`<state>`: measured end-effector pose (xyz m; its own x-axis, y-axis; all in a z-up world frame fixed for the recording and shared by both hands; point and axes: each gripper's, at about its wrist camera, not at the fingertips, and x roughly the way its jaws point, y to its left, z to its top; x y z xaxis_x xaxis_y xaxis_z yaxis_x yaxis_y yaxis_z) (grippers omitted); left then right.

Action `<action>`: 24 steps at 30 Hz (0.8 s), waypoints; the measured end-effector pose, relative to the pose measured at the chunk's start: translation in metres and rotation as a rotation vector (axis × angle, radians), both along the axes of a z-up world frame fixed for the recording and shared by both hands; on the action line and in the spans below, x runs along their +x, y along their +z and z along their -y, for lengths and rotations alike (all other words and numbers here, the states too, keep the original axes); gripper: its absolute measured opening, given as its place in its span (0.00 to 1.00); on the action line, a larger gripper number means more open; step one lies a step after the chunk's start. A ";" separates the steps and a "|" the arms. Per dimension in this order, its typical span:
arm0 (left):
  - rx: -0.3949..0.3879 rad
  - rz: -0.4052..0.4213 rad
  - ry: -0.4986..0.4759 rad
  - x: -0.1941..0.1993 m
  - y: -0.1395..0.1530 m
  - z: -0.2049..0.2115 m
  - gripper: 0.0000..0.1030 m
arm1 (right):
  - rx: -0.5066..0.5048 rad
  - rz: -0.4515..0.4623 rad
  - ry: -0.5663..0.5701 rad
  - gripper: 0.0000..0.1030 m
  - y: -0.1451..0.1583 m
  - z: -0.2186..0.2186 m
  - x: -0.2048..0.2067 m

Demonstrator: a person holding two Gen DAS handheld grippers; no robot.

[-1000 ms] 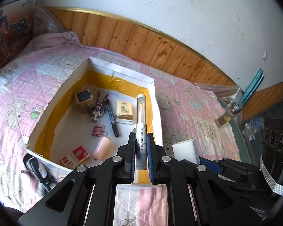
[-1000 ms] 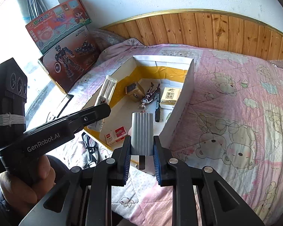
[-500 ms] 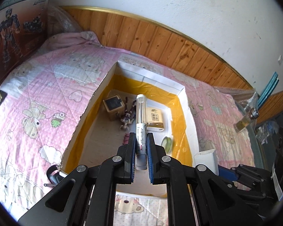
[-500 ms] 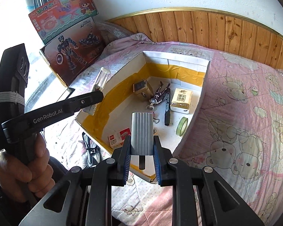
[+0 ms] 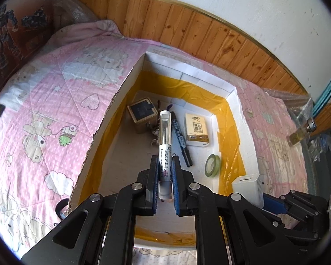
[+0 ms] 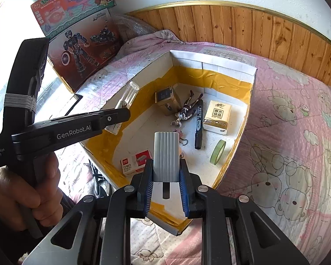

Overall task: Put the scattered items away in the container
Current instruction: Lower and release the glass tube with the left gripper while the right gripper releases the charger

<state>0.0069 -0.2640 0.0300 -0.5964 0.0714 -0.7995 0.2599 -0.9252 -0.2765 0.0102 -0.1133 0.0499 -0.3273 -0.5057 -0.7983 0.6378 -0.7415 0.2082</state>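
A white cardboard box (image 5: pixel 231 92) lined with yellow tape lies open on the pink quilt. My left gripper (image 5: pixel 165 161) is shut on a white tube with a clear cap (image 5: pixel 165 132), tilted down over the box floor. The same tube (image 6: pixel 128 97) shows in the right wrist view above the box's (image 6: pixel 251 70) left wall. My right gripper (image 6: pixel 166 170) is shut on a white ribbed charger block (image 6: pixel 166 154) over the box's near end. Inside lie a tin (image 6: pixel 166 99), a figurine (image 6: pixel 187 108), a marker (image 6: pixel 198 123), a tissue pack (image 6: pixel 217 117), a tape roll (image 6: pixel 217 151) and a staples box (image 6: pixel 135 161).
Toy boxes (image 6: pixel 77 33) lean against the wall at the left. A glass bottle (image 5: pixel 301 132) stands at the bed's right edge. A black cable (image 6: pixel 94 172) lies on the quilt by the box's near left corner. A person's hand (image 6: pixel 22 192) holds the left gripper's handle.
Both grippers have moved forward and down over the box, which now fills more of each view. Each still holds its item, and the things inside the box have not moved.
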 end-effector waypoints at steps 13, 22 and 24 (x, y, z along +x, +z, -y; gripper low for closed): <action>-0.011 0.103 -0.007 -0.030 -0.019 0.002 0.11 | 0.061 0.020 0.005 0.22 -0.019 0.013 -0.021; -0.039 0.134 0.013 -0.043 -0.029 0.009 0.23 | 0.091 0.046 -0.010 0.23 -0.032 0.017 -0.033; -0.029 0.132 0.025 -0.042 -0.030 0.014 0.24 | 0.089 0.052 -0.016 0.23 -0.033 0.016 -0.035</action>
<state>-0.0348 -0.2778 -0.0005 -0.4876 0.0335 -0.8725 0.3152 -0.9251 -0.2116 -0.0244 -0.1290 0.0165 -0.2913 -0.4269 -0.8561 0.6161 -0.7683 0.1736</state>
